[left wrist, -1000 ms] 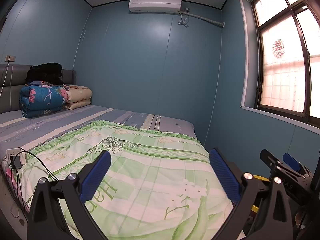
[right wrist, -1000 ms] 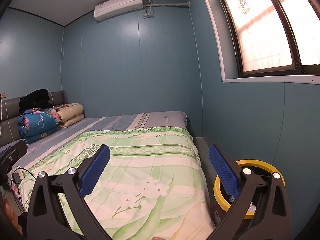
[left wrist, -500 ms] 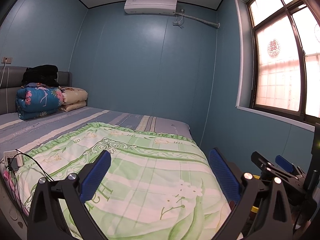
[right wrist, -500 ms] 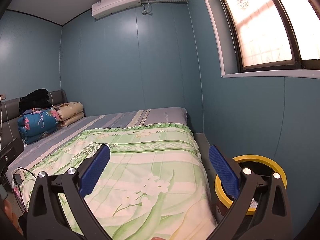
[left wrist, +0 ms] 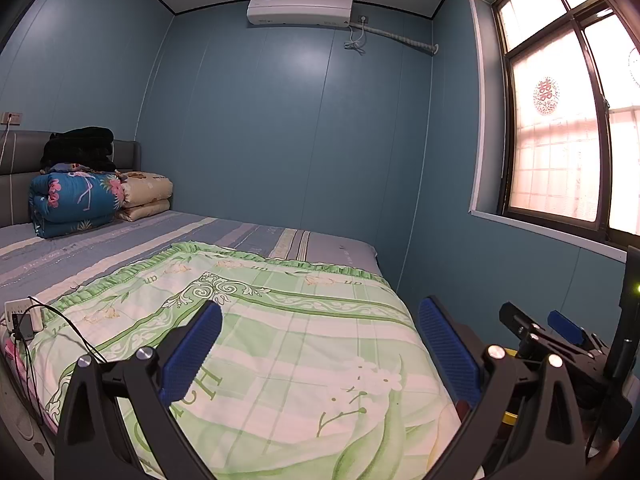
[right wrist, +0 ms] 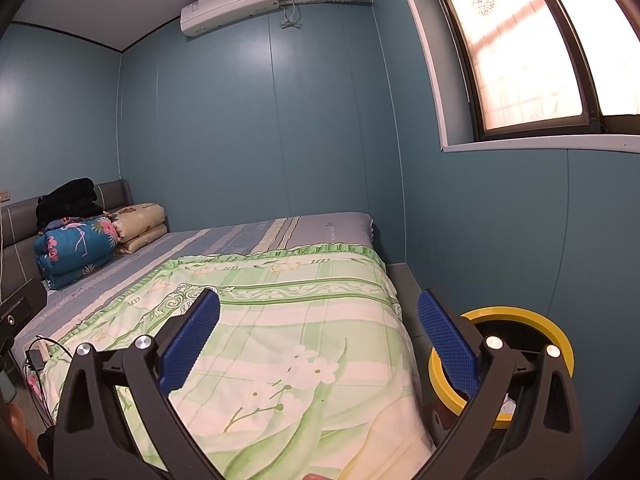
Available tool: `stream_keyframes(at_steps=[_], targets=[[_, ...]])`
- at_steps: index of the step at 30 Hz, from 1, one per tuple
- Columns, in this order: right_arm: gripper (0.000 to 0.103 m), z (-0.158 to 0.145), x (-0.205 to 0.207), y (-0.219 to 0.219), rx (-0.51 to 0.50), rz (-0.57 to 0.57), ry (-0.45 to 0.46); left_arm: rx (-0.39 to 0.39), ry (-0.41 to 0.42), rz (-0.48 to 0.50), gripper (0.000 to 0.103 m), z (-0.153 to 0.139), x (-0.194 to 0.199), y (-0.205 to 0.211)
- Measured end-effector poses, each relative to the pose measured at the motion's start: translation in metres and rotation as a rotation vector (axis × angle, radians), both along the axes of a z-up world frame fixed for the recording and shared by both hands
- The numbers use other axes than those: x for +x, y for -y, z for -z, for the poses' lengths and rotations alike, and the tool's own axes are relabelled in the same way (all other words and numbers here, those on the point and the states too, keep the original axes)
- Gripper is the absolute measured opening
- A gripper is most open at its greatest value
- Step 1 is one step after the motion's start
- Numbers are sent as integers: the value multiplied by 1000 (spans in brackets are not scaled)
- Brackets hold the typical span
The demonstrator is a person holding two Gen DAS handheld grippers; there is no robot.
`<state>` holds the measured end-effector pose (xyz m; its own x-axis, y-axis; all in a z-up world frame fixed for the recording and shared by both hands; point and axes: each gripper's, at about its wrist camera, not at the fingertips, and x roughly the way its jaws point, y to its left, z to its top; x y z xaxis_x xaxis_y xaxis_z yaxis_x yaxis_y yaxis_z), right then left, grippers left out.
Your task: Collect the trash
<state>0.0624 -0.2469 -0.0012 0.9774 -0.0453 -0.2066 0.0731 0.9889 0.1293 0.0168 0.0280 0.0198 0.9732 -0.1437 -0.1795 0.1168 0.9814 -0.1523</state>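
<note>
Left gripper (left wrist: 320, 344): foreground of the left wrist view, blue-padded fingers (left wrist: 192, 354) spread wide, nothing between them, held above the bed's near end.

Right gripper (right wrist: 318, 340): foreground of the right wrist view, blue pads likewise spread wide and empty; also seen from the side at the right edge of the left wrist view (left wrist: 560, 332), level with the left one.

Trash bin (right wrist: 556, 334): dark body, yellow rim, on the floor in the gap between bed and window wall, partly hidden behind the right gripper's right finger. Something pale inside, just visible low at the rim; too small to identify.

Green floral quilt (left wrist: 304, 332): spread flat over the near half of the bed, frilled green edge toward the headboard.

White power strip (left wrist: 20, 314): at the bed's left edge, black cables trailing down from it.

Striped blue-grey sheet (left wrist: 120, 240): covers the far half of the mattress.

Blue flowered bedding roll (left wrist: 74, 204): folded, at the headboard end; beige folded quilt (left wrist: 146, 196) touching its right side; black clothing (left wrist: 80, 148) piled on top.

Grey padded headboard (left wrist: 16, 192): against the left wall.

Window (left wrist: 560, 140): right wall, dark frame, red paper cutout on the pane.

Air conditioner (left wrist: 300, 8): white unit, high on the far blue wall, hose running right.
</note>
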Motion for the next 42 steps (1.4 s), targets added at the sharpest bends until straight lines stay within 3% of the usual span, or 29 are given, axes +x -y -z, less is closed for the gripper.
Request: stream_keyframes(at_steps=[42], targets=[[95,5,7,6,33,1,-31,12,-29,19,95,5,5,10]])
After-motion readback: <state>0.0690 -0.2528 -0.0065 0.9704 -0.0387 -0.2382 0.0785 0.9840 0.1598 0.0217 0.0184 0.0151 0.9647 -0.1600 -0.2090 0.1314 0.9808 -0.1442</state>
